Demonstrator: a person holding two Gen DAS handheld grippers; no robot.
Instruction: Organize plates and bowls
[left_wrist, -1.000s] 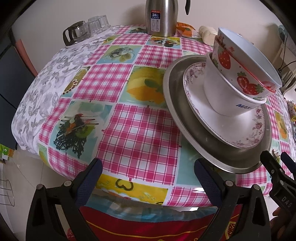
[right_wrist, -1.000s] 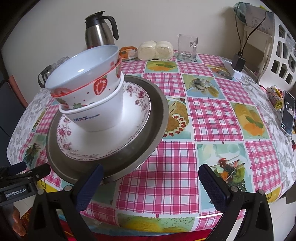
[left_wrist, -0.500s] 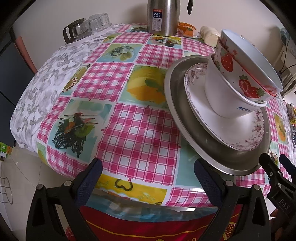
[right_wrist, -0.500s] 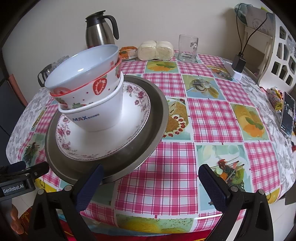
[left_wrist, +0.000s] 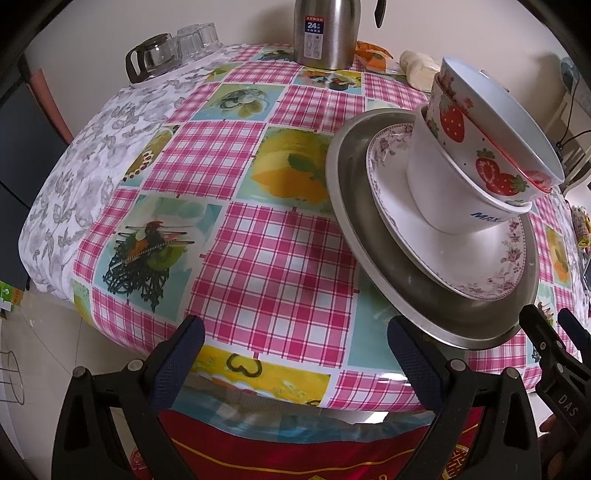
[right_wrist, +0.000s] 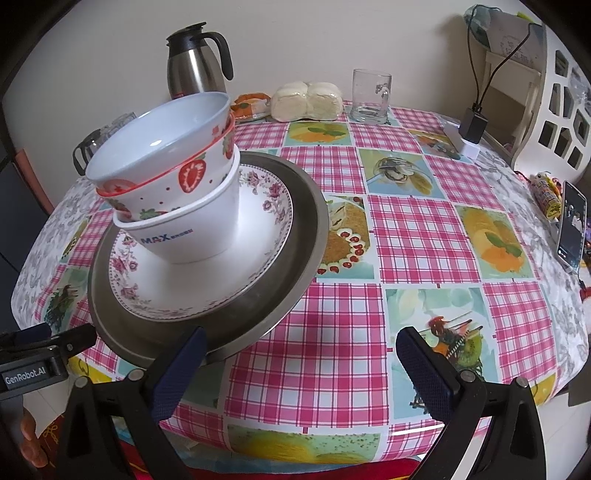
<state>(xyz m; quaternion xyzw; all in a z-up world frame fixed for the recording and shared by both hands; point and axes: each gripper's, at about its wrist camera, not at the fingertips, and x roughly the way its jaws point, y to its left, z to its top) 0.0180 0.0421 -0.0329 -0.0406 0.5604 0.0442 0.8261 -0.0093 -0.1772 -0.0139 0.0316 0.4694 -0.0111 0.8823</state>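
Note:
One stack stands on the checked table: a steel plate (right_wrist: 295, 251) at the bottom, a floral china plate (right_wrist: 258, 236) on it, then a white bowl marked MAX (right_wrist: 199, 236), a strawberry bowl (right_wrist: 177, 184) and a pale blue bowl (right_wrist: 159, 140) nested on top. The same stack shows in the left wrist view: steel plate (left_wrist: 373, 236), floral plate (left_wrist: 480, 258), white bowl (left_wrist: 443, 184), strawberry bowl (left_wrist: 476, 155). My left gripper (left_wrist: 291, 354) is open and empty at the table's front edge, left of the stack. My right gripper (right_wrist: 299, 362) is open and empty, its left finger just before the steel plate's rim.
A steel thermos jug (right_wrist: 195, 62), wrapped buns (right_wrist: 306, 99), a glass mug (right_wrist: 369, 96) and a glass pot with upturned glasses (left_wrist: 166, 55) stand along the far edge. A phone (right_wrist: 570, 229) and a charger (right_wrist: 472, 125) lie at the right. A white shelf (right_wrist: 554, 92) stands beyond.
Both grippers have drawn back and down a little from the table; the stack has not moved. Both stay open.

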